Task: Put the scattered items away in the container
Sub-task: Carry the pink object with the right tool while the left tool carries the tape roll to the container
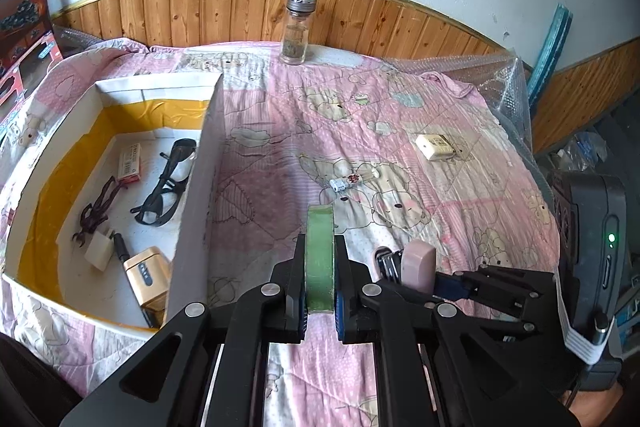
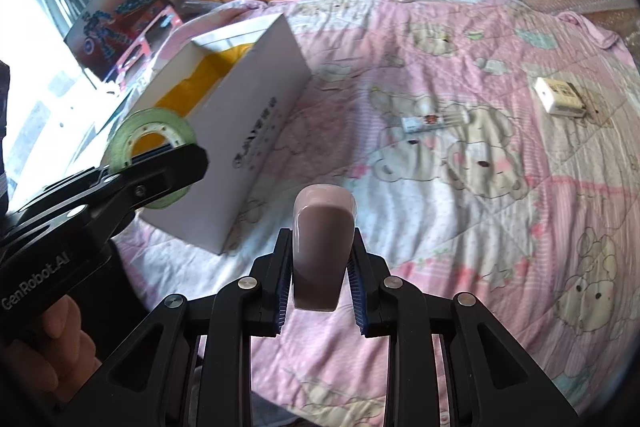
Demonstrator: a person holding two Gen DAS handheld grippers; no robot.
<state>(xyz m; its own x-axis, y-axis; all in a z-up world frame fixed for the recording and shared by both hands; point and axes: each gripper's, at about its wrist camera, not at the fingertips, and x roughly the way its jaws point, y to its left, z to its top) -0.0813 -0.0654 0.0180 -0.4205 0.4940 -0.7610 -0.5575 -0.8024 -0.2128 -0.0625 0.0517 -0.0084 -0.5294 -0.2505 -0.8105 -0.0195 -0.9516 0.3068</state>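
The left gripper pinches a green tape roll edgewise, jaws narrowly apart, just right of the white box. The right gripper clamps a mauve case above the quilt's near edge.

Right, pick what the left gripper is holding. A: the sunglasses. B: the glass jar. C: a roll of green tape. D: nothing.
C: the left gripper is shut on the green tape roll, held on edge between its fingers; the right wrist view shows the same roll beside the white box.
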